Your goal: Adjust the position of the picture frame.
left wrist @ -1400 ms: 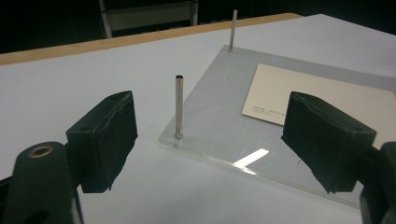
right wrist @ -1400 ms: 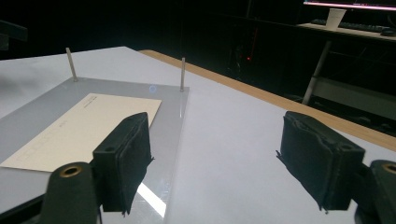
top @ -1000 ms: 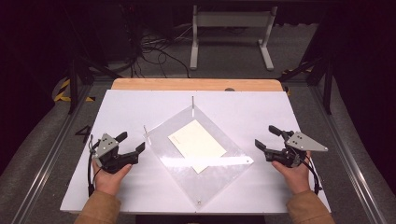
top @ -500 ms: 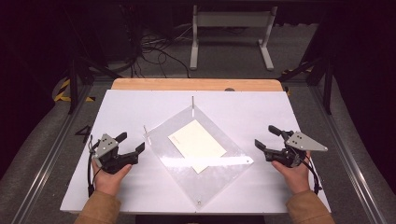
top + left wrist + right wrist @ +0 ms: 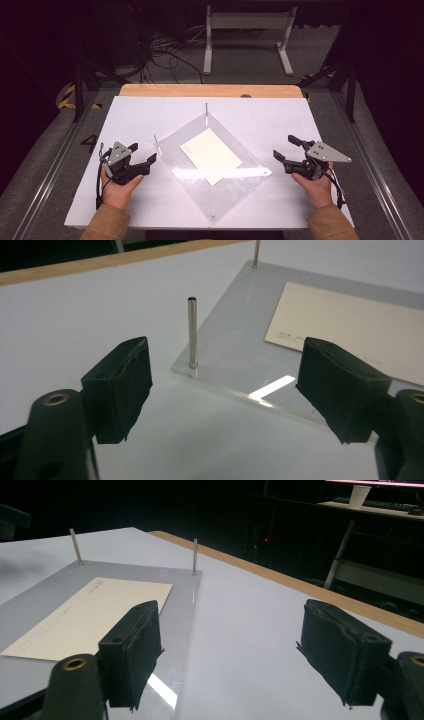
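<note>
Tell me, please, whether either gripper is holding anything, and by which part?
Nothing is held: the left gripper and right gripper are both open and empty, flanking the clear plate.

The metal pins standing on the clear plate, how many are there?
2 stand upright: one at the clear plate's far corner, one at its left corner. The near and right corners show only small dots, perhaps holes.

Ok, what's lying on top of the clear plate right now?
A cream card lies flat on the clear plate, and thin metal pins stand at its corners. The card hides whatever is beneath it.

White table (image 5: 150, 115) under clear plate (image 5: 240, 190).
</note>
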The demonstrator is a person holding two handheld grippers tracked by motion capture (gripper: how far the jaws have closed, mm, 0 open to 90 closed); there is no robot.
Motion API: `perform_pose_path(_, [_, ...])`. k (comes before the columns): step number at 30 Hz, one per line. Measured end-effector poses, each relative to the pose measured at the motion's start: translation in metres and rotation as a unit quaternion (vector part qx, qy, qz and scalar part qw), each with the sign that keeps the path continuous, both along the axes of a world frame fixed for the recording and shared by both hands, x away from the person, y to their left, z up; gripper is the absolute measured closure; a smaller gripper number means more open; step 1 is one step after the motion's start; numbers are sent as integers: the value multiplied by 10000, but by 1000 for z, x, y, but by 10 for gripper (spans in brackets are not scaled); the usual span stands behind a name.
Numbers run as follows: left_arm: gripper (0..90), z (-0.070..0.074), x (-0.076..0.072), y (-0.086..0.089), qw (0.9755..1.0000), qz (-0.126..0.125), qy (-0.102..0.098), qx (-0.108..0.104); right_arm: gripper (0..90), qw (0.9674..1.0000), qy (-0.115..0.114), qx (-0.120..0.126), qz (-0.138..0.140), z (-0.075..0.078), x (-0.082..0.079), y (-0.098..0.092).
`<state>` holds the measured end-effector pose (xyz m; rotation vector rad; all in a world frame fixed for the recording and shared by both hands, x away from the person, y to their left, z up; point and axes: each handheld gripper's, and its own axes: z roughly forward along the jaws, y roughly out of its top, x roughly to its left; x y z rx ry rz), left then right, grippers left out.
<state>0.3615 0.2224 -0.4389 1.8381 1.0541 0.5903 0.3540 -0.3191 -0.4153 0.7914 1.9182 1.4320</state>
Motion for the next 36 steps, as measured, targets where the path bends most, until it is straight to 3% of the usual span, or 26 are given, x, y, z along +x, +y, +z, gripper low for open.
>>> perform_pose_path(5, [416,-2,2,1,9992,-28,384,144,243,10000,25,-7,-16,0,0,-1])
perform_pose_path(10, [680,-2,3,0,9978,-202,568,265,247,10000,28,-17,-15,-1,-1,-1])
perform_pose_path(13, [744,-5,5,-1,9969,-224,665,349,252,10000,28,-11,-6,-1,-1,-1])
perform_pose_path(19, [862,-12,11,-1,9932,-271,1111,229,257,10000,24,-52,-2,-1,-2,0])
perform_pose_path(21, [880,-15,13,-3,9921,-283,1176,323,257,10000,31,-62,-1,-2,-2,0])
perform_pose_path(25, [883,-17,16,-7,9897,-310,1367,306,259,10000,51,-75,-6,-2,-3,-1])
perform_pose_path(34, [896,-22,25,-15,9808,-624,1827,282,259,9999,71,-80,-40,-3,-6,-3])
perform_pose_path(36, [896,-22,26,-17,9806,-641,1828,287,259,9999,87,-94,-52,-3,-7,-4])
